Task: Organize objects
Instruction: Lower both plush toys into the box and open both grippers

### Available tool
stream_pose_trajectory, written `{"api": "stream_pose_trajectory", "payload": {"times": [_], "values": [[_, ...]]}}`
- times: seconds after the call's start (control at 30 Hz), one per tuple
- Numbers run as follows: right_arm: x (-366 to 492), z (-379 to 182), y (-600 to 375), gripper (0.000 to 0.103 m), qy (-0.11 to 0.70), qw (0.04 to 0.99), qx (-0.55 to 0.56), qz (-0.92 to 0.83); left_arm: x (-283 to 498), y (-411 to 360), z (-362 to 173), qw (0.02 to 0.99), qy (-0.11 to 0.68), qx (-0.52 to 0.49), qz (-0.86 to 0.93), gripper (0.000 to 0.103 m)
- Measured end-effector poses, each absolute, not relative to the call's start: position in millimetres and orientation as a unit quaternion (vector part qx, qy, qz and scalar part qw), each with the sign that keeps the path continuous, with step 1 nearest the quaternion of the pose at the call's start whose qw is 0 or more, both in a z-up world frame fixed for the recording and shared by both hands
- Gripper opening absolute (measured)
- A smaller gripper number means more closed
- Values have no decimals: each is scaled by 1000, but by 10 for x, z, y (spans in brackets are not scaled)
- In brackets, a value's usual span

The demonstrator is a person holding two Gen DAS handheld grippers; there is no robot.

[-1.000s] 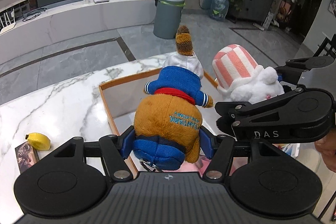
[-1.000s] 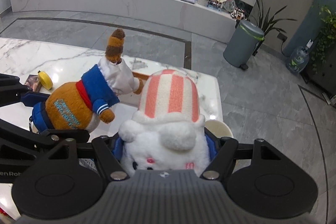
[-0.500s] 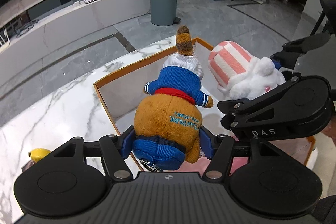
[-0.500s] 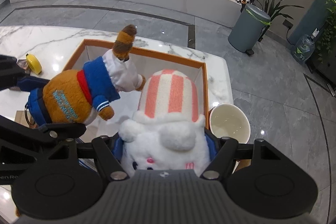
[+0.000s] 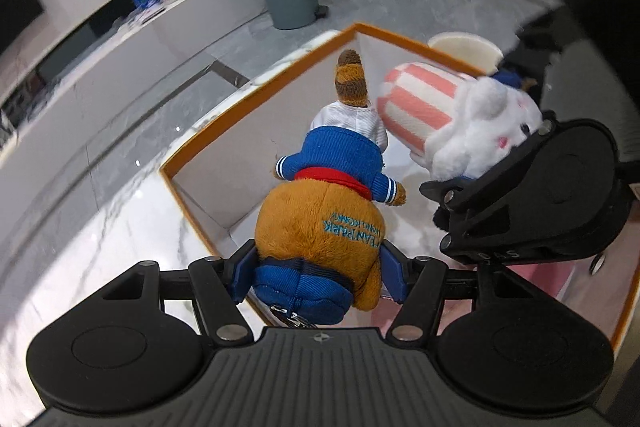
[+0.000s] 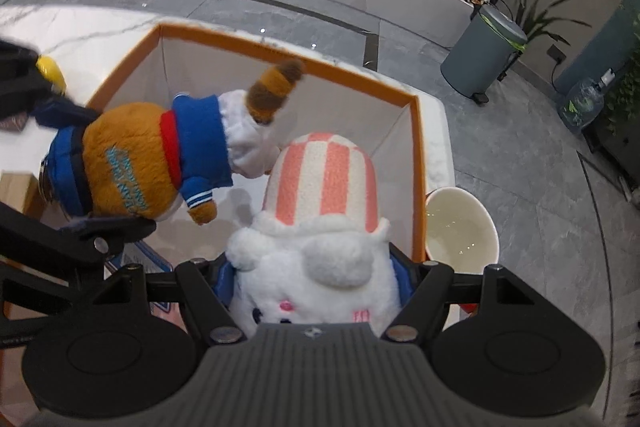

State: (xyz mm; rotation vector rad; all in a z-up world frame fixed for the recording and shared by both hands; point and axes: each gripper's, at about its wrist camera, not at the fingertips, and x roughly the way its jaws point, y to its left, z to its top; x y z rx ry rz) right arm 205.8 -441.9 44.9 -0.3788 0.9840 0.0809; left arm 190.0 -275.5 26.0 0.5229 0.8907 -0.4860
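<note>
My left gripper point(image 5: 318, 277) is shut on a brown plush toy point(image 5: 320, 223) in a blue jacket with a red collar, held over the open orange-rimmed box point(image 5: 256, 99). The same brown plush toy point(image 6: 152, 159) hangs at the left of the right wrist view, inside the box's outline. My right gripper point(image 6: 316, 275) is shut on a white plush toy point(image 6: 316, 267) with a pink-and-white striped hat, above the box point(image 6: 418, 163) near its right wall. From the left wrist, that white plush toy point(image 5: 460, 123) sits just right of the brown one.
A white bowl point(image 6: 460, 227) stands on the marble table just outside the box's right wall. A yellow object point(image 6: 50, 75) lies left of the box. Flat printed items lie on the box floor. A grey bin point(image 6: 482, 55) stands on the floor beyond.
Both grippers have come down with their toys and now hang over the box opening, which fills more of each view. The left wrist view has rolled.
</note>
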Motion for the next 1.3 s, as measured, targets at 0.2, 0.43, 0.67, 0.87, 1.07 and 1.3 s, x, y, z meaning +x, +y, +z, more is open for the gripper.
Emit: {"api": "stream_pose_trajectory", "payload": {"times": [0.2,0.43,0.67,0.87,1.07,1.3], "values": [[2073,300,-4396,73,480,853,-199,44,1895,-2845,145,824,431,282,-238,72],[2096,184,-4392,73,493,845,-202,55,1858,-2912,39,813,440,302,-233,73],[2109,170,-4392,74,496,844,-198,56,1803,-2994,26,813,435,314,-227,76],[2098,160,-4394,74,495,844,-199,55,1790,-3030,38,815,433,316,-222,77],[2094,165,-4373,75,497,843,-200,53,1797,-3042,35,816,430,319,-218,78],[2040,247,-4328,77,487,848,-206,45,1784,-3070,77,817,428,321,-217,78]]}}
